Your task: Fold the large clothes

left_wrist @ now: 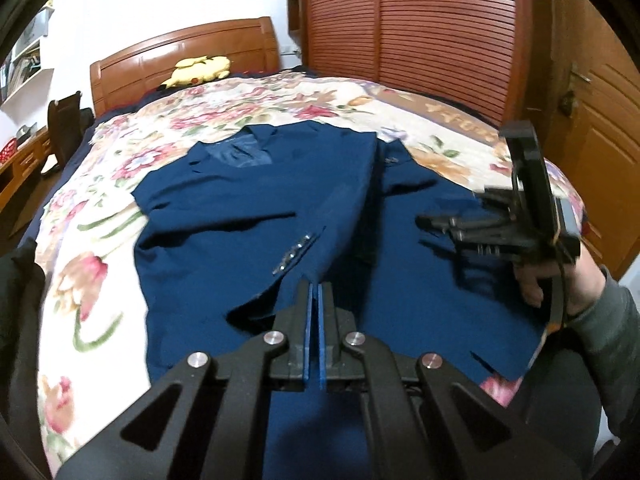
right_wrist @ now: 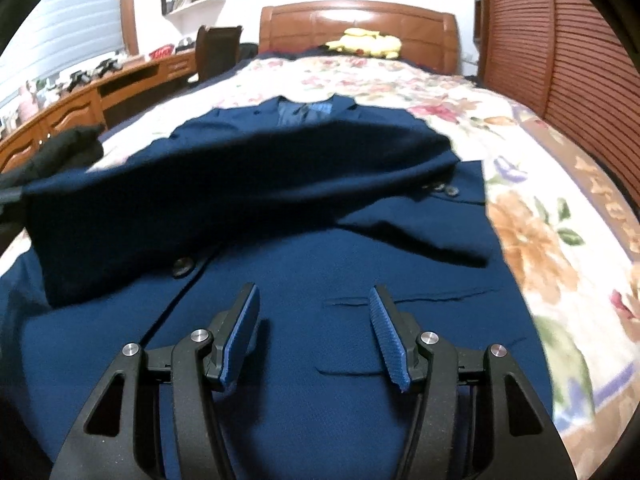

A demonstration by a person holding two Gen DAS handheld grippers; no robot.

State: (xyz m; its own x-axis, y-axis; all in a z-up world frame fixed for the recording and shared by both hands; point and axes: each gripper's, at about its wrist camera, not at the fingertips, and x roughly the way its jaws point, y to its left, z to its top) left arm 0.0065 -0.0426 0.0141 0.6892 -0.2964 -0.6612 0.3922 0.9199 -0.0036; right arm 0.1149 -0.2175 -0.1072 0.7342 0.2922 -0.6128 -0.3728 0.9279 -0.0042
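A navy blue suit jacket lies spread on the flowered bedspread, collar toward the headboard. My left gripper is shut on the end of a jacket sleeve and holds it above the jacket's front. In the right wrist view that sleeve stretches across the jacket from the right shoulder to the left. My right gripper is open and empty just above the jacket's lower front, near a pocket flap. It also shows in the left wrist view, held over the jacket's right side.
A wooden headboard with a yellow plush toy stands at the far end. A slatted wooden wardrobe and a door are to the right. A chair and a long wooden desk are to the left.
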